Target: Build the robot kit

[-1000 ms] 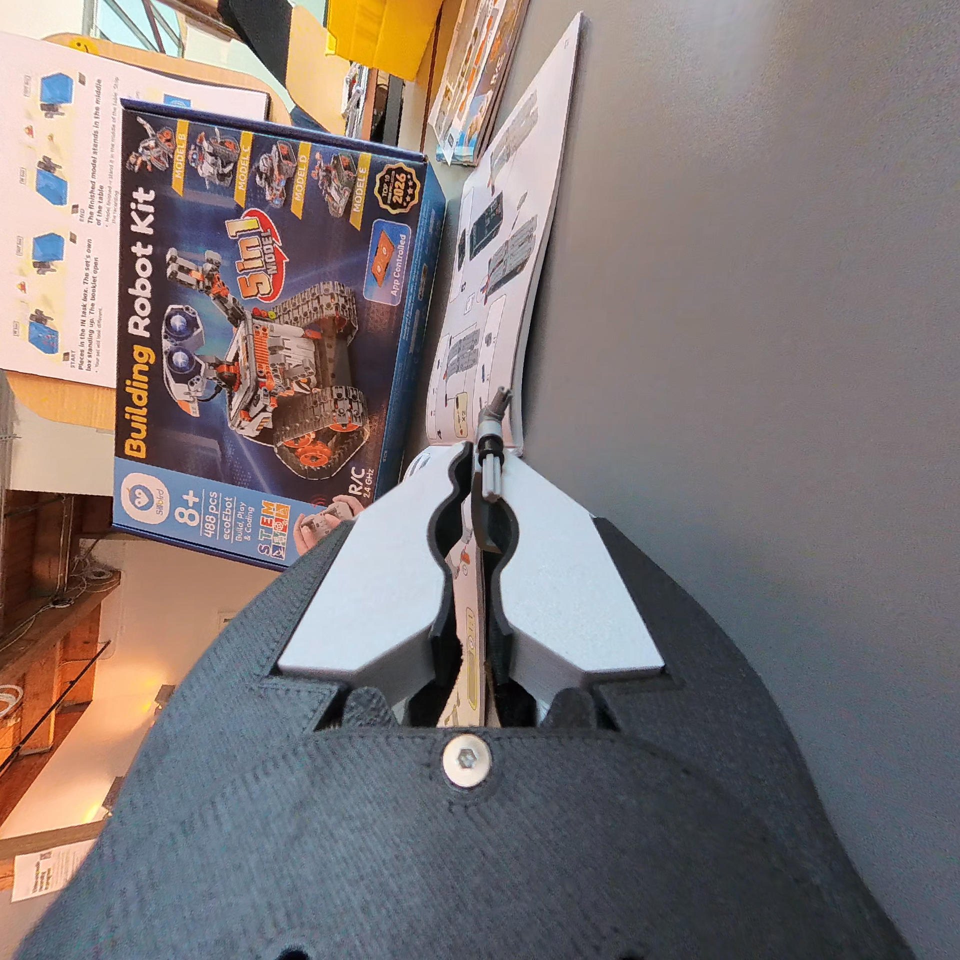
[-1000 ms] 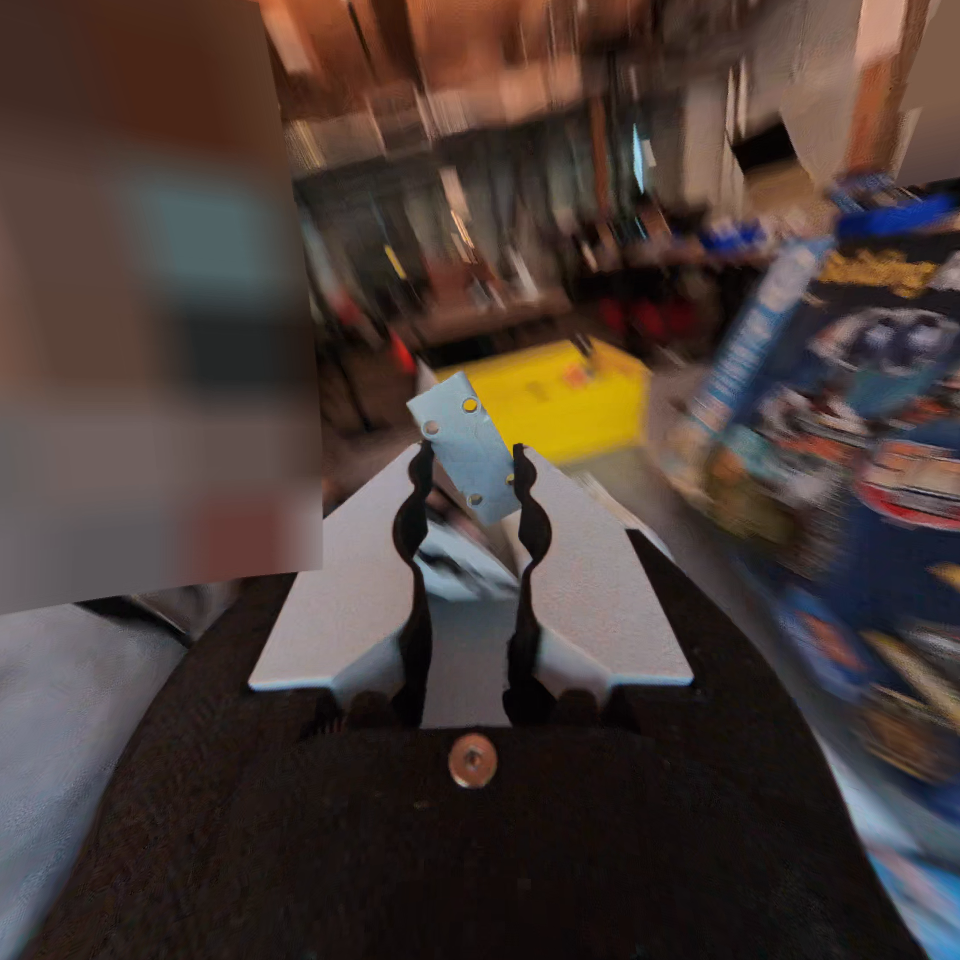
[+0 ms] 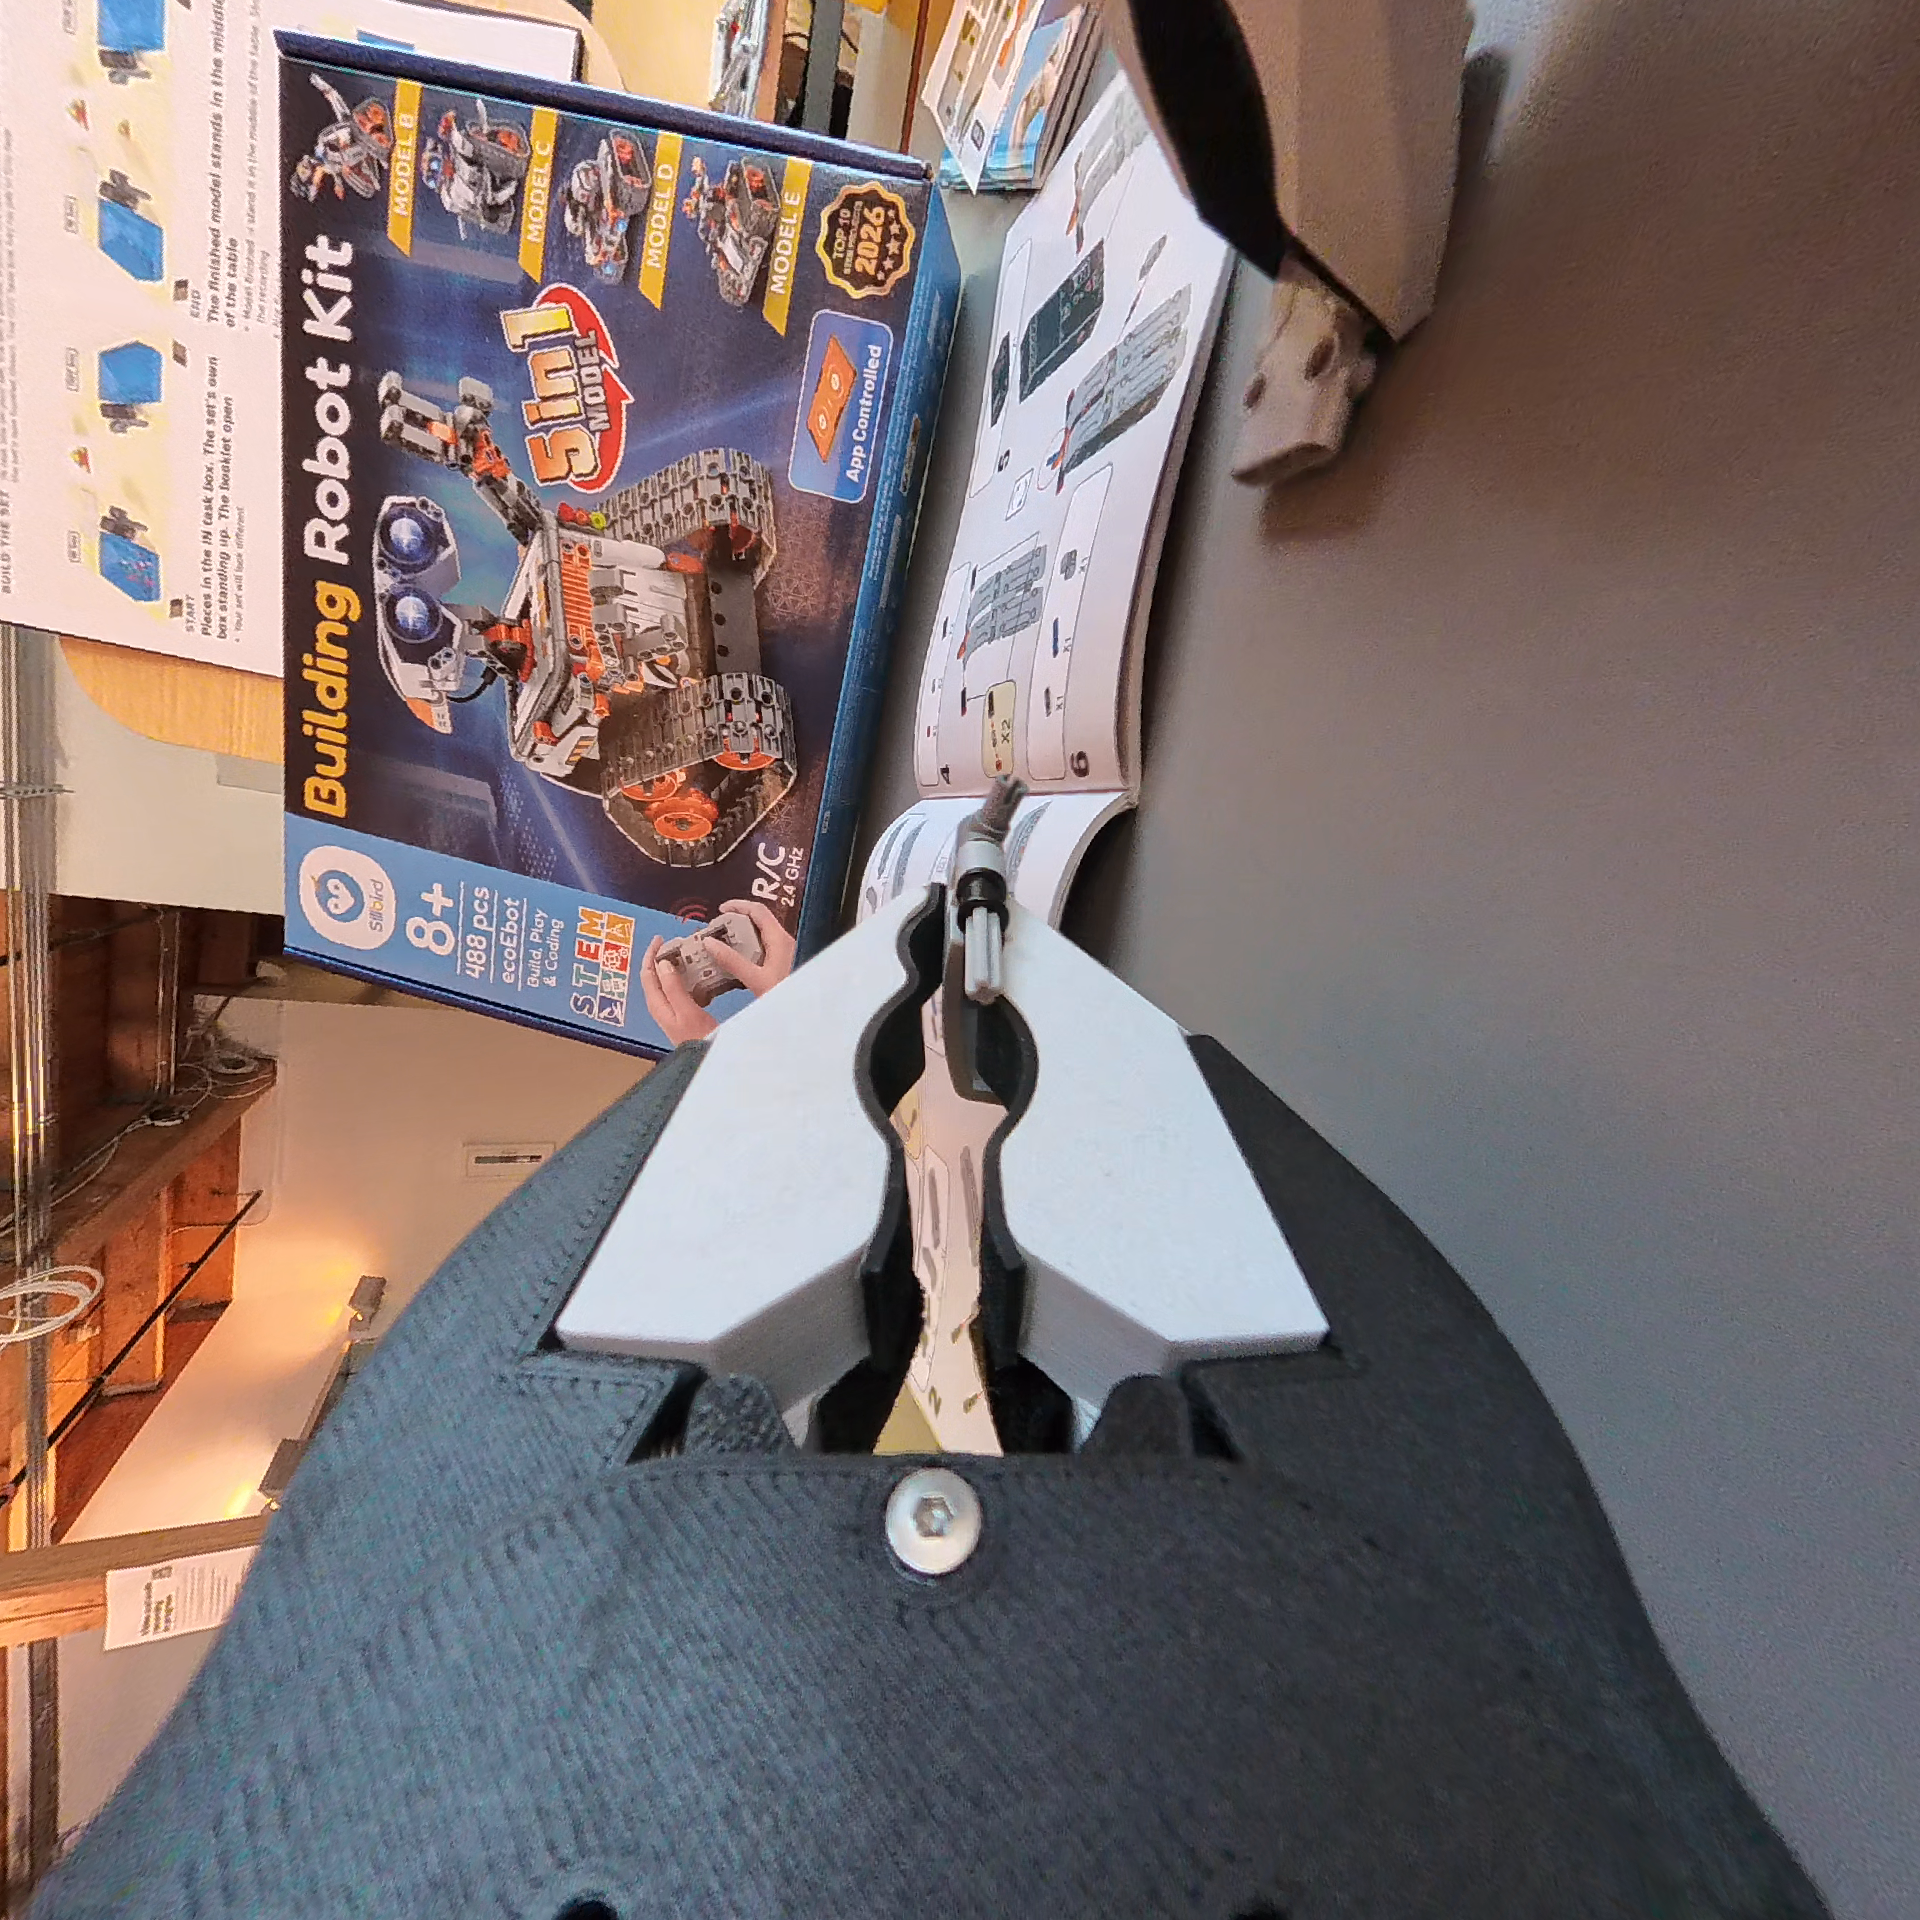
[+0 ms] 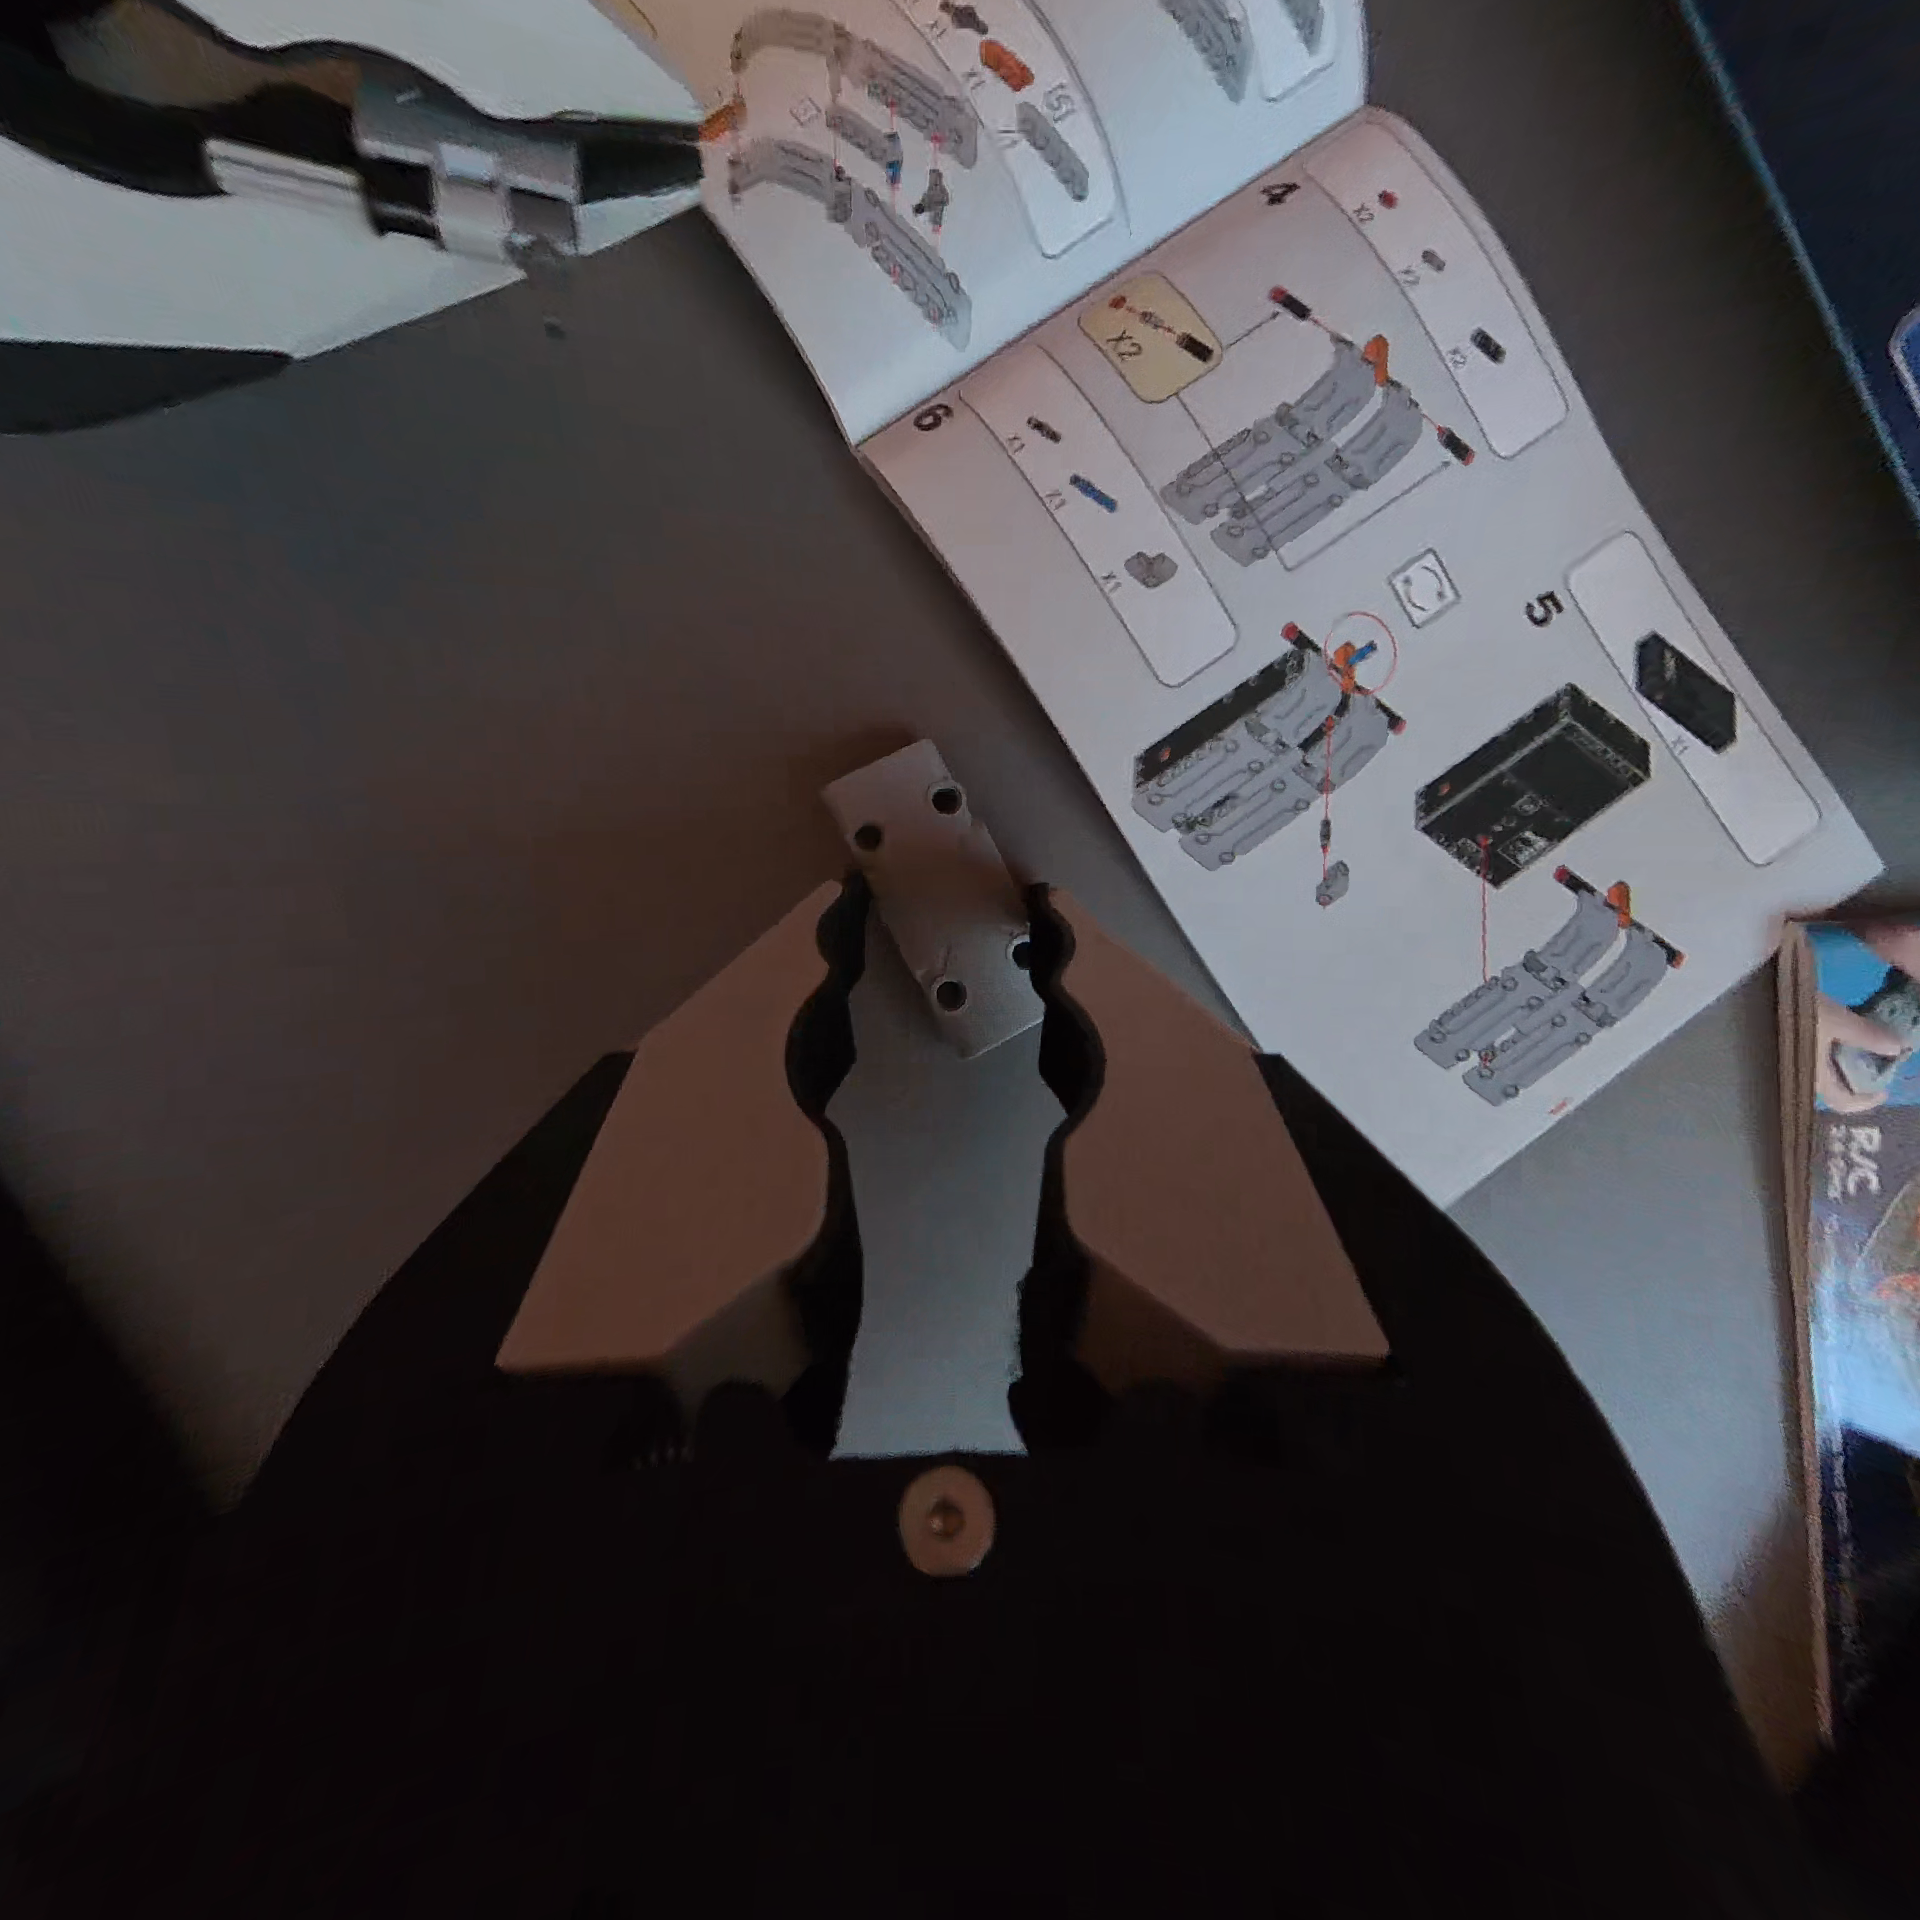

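Right claw swings down from the room to the table; left barely shifts.

Left view: my left claw (image 3: 961, 925) is clenched on a small grey pin (image 3: 983, 928), its tip over the open booklet (image 3: 1091, 520), with the blue kit box (image 3: 582, 520) standing behind on the grey table (image 3: 1558, 935) and wooden shelves beyond. Right view: my right claw (image 4: 940, 909) is gripping a pale block with holes (image 4: 935, 894) above the table, beside the booklet. Pin and block are well apart, not joined.
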`<state>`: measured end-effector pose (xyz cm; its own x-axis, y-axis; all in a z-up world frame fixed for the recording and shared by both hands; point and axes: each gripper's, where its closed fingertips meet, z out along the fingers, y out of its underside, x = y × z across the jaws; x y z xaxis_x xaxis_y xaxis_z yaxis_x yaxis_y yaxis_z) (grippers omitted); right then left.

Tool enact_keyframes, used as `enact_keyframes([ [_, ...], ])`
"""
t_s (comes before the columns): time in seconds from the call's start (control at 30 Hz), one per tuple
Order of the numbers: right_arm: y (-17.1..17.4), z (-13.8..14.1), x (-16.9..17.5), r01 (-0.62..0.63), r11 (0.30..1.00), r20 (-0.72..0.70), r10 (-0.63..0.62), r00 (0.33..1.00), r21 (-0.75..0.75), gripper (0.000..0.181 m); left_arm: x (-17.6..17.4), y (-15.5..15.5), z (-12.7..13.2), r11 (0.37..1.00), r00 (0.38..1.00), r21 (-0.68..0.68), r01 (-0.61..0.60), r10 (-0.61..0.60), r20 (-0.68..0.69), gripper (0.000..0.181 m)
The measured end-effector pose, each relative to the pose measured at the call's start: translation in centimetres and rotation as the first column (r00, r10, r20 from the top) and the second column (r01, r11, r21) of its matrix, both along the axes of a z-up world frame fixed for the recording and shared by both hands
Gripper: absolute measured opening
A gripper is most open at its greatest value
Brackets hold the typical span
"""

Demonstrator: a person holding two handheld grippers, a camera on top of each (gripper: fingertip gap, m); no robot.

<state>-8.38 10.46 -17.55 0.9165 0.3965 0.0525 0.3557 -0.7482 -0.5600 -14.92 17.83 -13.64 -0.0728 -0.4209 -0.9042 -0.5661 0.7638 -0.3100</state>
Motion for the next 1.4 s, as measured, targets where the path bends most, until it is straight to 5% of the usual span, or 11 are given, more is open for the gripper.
enact_keyframes([
  [0.1, -0.1, 0.0, -1.3, -0.209, 0.976, -0.007, 0.210, 0.978, 0.066, 0.059, 0.0, 0.1, -0.3, 1.000, 1.000, -0.007, -0.002, 0.002, -0.011, 0.000],
  [0.2, -0.3, 0.6, -2.0, -0.420, 0.882, 0.045, 0.421, 0.906, 0.214, 0.056, 0.0, 0.1, -0.6, 1.000, 1.000, -0.025, -0.001, 0.001, -0.019, 0.000],
  [0.47, -0.4, 0.1, -1.6, -0.534, 0.817, -0.102, 0.563, 0.820, 0.219, 0.042, 0.2, -0.1, -1.5, 0.999, 0.999, -0.048, 0.005, -0.008, -0.044, 0.000],
  [0.73, -0.1, 0.0, -1.9, -0.519, 0.825, -0.157, 0.556, 0.816, 0.223, 0.044, 0.3, -0.1, -2.2, 0.997, 0.998, -0.076, 0.006, -0.010, -0.059, 0.000],
  [0.8, -0.6, 0.0, -2.1, -0.535, 0.815, -0.173, 0.573, 0.801, 0.222, 0.025, 0.4, -0.1, -2.1, 0.997, 0.998, -0.075, 0.008, -0.012, -0.054, 0.000],
  [0.97, -0.1, 0.2, -2.1, -0.509, 0.829, -0.148, 0.547, 0.824, 0.232, 0.023, 0.5, -0.2, -1.3, 0.998, 1.000, -0.064, 0.016, -0.017, -0.017, 0.000],
  [1.13, 0.3, 11.3, -5.2, -0.257, 0.822, -0.228, 0.416, 0.880, 0.509, 0.023, 0.3, 0.0, -0.5, 1.000, 1.000, -0.008, 0.015, -0.015, 0.001, 0.000],
  [1.2, 0.3, 13.1, -4.3, -0.110, 0.826, -0.194, 0.256, 0.947, 0.553, 0.022, 0.4, -0.2, -0.5, 1.000, 1.000, 0.000, 0.028, -0.028, 0.004, 0.000],
  [1.4, -0.9, 4.9, -6.9, -0.048, 0.950, -0.306, 0.147, 0.941, 0.307, 0.023, 1.2, -1.7, -1.3, 0.992, 0.995, 0.074, 0.101, -0.100, -0.022, 0.000],
])
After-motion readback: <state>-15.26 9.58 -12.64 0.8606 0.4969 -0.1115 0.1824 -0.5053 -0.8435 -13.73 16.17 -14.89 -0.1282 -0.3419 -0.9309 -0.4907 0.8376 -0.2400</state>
